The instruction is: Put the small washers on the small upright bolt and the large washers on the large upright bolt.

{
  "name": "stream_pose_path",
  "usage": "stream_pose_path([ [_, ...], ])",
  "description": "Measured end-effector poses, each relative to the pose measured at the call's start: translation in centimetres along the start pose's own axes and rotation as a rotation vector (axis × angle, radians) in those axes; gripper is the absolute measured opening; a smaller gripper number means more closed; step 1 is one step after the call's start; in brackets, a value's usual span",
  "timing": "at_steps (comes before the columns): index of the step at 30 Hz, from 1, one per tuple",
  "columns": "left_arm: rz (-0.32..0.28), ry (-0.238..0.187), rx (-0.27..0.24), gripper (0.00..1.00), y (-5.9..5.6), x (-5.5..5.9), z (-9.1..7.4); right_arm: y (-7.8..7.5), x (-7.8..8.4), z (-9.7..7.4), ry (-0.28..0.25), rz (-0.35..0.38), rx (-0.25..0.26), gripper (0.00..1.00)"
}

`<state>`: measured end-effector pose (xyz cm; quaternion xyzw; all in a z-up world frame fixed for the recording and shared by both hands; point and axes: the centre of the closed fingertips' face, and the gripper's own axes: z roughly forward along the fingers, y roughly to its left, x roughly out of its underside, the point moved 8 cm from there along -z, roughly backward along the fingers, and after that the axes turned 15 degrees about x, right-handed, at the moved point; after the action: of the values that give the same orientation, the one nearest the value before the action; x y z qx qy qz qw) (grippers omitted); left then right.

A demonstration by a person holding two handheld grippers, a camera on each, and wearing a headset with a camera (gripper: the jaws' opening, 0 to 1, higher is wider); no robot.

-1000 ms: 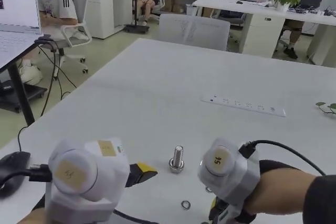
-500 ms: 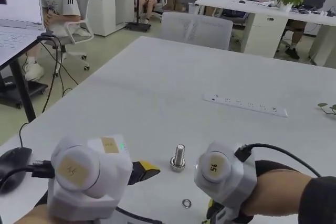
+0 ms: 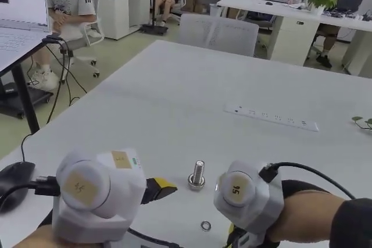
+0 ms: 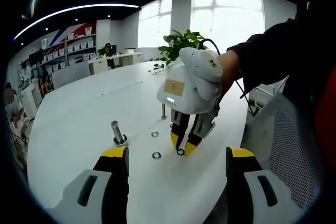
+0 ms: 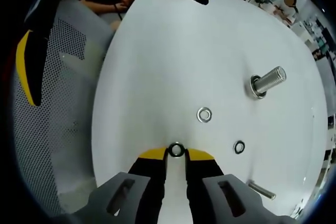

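Right gripper (image 5: 176, 156) is pinched narrow on a washer (image 5: 176, 150), tips down at the white table (image 5: 157, 66). A second washer (image 5: 204, 114) and a third washer (image 5: 239, 147) lie flat between it and the large upright bolt (image 5: 268, 81). Left gripper (image 4: 177, 156) is spread wide and holds nothing; the small upright bolt (image 4: 164, 110) stands to the right of the large one.

With left gripper (image 4: 177, 155) fingers (image 4: 113, 182) spread wide, right gripper (image 5: 176, 155) fingers (image 5: 152, 174) pinch close.

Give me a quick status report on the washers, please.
Left gripper open, idle. Right gripper shut on a washer on the table. Two loose washers beside it. Large bolt upright, way clear.
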<state>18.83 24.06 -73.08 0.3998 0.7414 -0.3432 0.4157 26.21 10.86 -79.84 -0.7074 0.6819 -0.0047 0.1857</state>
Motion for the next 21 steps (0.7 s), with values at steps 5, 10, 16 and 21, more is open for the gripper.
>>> stream_pose_path([
  [5,0.001,-0.002,-0.002,0.75,0.02,-0.03,0.0,-0.03,-0.02,0.02,0.003,0.005,-0.003,0.14],
  [10,0.0,-0.001,-0.001,0.75,0.06,0.01,0.03,-0.19,-0.06,0.1,0.013,0.004,-0.002,0.14],
  [16,-0.001,-0.001,-0.001,0.75,0.12,0.04,0.04,-0.54,0.1,-0.04,0.018,0.015,-0.002,0.14],
  [21,0.001,-0.003,-0.001,0.75,0.13,0.03,0.02,-0.7,0.18,-0.32,0.019,0.021,-0.002,0.14],
])
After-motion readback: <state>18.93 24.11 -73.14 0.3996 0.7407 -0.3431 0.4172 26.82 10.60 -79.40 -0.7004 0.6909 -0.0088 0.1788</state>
